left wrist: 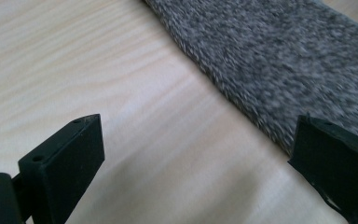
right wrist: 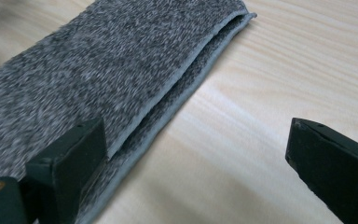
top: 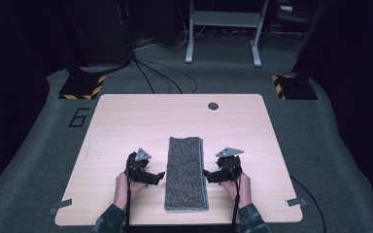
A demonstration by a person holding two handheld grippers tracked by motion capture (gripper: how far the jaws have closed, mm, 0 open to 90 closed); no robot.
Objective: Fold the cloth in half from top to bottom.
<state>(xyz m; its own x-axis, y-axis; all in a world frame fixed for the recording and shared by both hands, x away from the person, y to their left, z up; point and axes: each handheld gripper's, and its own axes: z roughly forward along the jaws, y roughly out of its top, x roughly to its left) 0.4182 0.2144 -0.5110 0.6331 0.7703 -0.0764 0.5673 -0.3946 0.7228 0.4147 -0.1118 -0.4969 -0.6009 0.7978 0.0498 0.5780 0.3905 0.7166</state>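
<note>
The table (top: 126, 126) is a pale wooden top with rounded corners, and most of it lies bare: the whole far half toward twelve o'clock is free except for a small dark round cap (top: 213, 106) near the far edge, and there is open wood at nine and three o'clock out to the side edges. The towel (top: 186, 173), a grey speckled one, lies flat in a long narrow strip at the near middle of the table, its length running from six to twelve o'clock, its near end close to the table's front edge. Judged from how it lies, the folding looks well along or done: in the right gripper view the towel (right wrist: 121, 60) shows two layers stacked with their hemmed edges nearly matched along the long side, the lower one peeking out a little; a further fold across the length may be what is left, though that is a guess. The left gripper (top: 159, 175) sits just beside the strip's long edge at nine o'clock, jaws spread wide and grasping nothing, bare wood between them in the left gripper view. The right gripper (top: 208, 174) sits at three o'clock of the strip, likewise released, one jaw over the towel's hem, the other over bare wood.
</note>
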